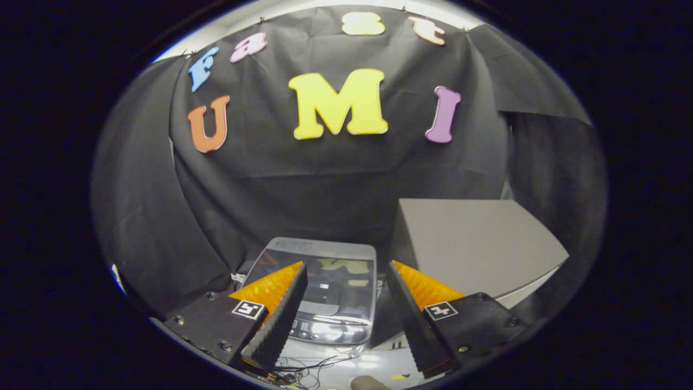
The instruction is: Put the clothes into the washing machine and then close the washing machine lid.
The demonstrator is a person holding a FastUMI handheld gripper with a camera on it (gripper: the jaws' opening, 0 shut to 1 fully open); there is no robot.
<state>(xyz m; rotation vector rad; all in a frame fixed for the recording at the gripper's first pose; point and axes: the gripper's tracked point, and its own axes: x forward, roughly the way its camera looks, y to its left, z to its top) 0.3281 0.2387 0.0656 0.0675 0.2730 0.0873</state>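
Between the fingers (346, 281) and a little beyond their tips sits the washing machine (319, 292), a small top-loading model seen from above. Its lid (325, 276) is a dark, glossy, see-through panel in a pale grey frame, lying flat and shut, with a row of small buttons along the edge nearest the fingers. The fingers stand wide apart and hold nothing.

The lid looks like a rigid, light plastic panel, smooth and probably slippery, so a pinch on its face would likely slide off. The better hold, as I judge it, is at the near edge by the buttons, hooking one finger under the rim to swing it up on whatever hinge runs along the far side. It should take little force, though the machine itself seems light enough to shift if pushed hard.

Just to the right of the right finger, a plain grey box (476, 244) stands close beside the machine. Near the finger bases, thin wires (319, 368) trail over the white bench (379, 363). No clothes can be made out; being cloth, they would be soft and limp.
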